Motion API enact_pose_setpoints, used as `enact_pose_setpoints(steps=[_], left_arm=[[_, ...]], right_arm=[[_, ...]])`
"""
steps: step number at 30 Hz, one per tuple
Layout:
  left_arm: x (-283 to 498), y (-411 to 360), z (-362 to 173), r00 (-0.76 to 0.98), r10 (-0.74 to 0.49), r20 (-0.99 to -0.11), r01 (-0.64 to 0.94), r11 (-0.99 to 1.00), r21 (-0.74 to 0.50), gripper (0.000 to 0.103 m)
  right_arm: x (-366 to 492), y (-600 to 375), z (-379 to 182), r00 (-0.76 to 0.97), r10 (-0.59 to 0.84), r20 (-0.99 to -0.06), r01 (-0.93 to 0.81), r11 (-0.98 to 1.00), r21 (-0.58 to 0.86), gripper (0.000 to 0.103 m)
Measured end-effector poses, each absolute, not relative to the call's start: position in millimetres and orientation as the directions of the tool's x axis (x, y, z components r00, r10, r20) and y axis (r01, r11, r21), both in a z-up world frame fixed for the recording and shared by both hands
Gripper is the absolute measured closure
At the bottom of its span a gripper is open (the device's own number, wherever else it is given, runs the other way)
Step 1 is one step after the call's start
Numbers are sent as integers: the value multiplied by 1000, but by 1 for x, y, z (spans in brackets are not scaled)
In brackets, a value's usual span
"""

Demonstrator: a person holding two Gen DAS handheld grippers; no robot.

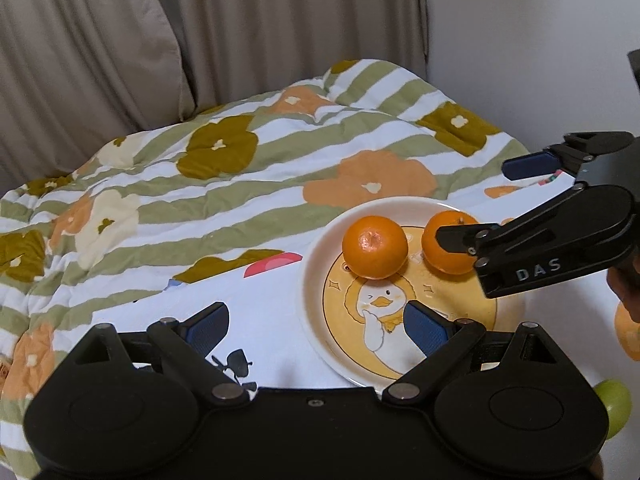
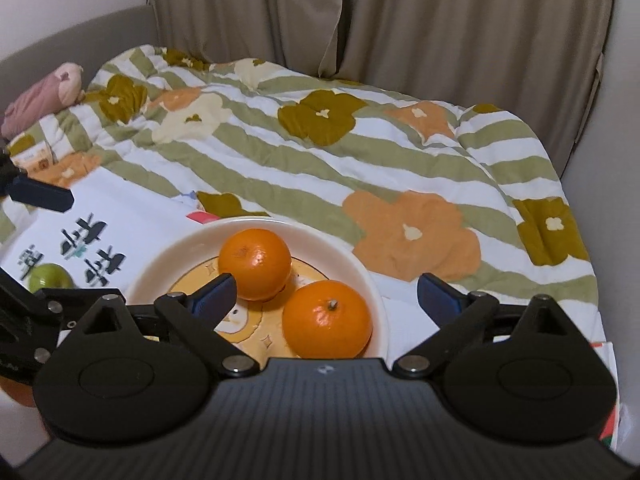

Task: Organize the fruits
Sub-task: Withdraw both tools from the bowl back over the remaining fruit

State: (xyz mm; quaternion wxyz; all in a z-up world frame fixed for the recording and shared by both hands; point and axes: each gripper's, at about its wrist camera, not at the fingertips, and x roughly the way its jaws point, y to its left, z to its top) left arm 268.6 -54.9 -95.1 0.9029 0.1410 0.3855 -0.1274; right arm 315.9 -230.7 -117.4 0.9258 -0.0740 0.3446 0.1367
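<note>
- Oranges: two on the plate point(image 2: 376, 280). Far orange point(image 2: 255, 263) toward the middle, near orange point(image 2: 327, 319) by the rim closest to the right wrist camera, stem up. In that view they look touching or almost so; the left wrist view shows a gap between them.
- Plate: cream rim, yellow centre with a cartoon duck print point(image 1: 380, 320). Sits on a white printed sheet point(image 2: 120, 216) laid over a striped floral quilt point(image 2: 360, 152).
- Right gripper point(image 2: 326, 294): jaws spread wide, nothing clamped. Near orange sits between and just ahead of the blue pads, no pad contact visible. Left pad point(image 2: 214, 292) is over the plate, next to the far orange; right pad is off the plate, over the sheet.
- Left gripper point(image 1: 316, 328): also wide open, empty. Its right pad point(image 1: 426, 330) hangs over the plate's duck print, left pad over the sheet.
- From the left wrist view, the right gripper comes in from the right edge with one finger crossing in front of the near orange.
- Green fruit point(image 2: 51, 276) on the sheet, off the plate, to its left in the right wrist view. Partly hidden, type unclear.
- Another orange point(image 1: 628, 332) at the right edge of the left wrist view, off the plate, mostly cropped.
- Beige curtains point(image 2: 440, 20) behind the bed.
</note>
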Motion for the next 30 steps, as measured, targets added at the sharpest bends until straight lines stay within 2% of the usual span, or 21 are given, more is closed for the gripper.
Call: enact_pose_setpoints(steps=[17,30], left_arm=[[186,-66,-45,771,-37,-636,179,971,161,6],[115,-62,-31,798,81,-597,40,982,186,6]], right_arm=[[229,-266,-55,750,222,-623,-297,955,-17,0],[164,-287,-46,733,233,-639,-280,960,29,0]])
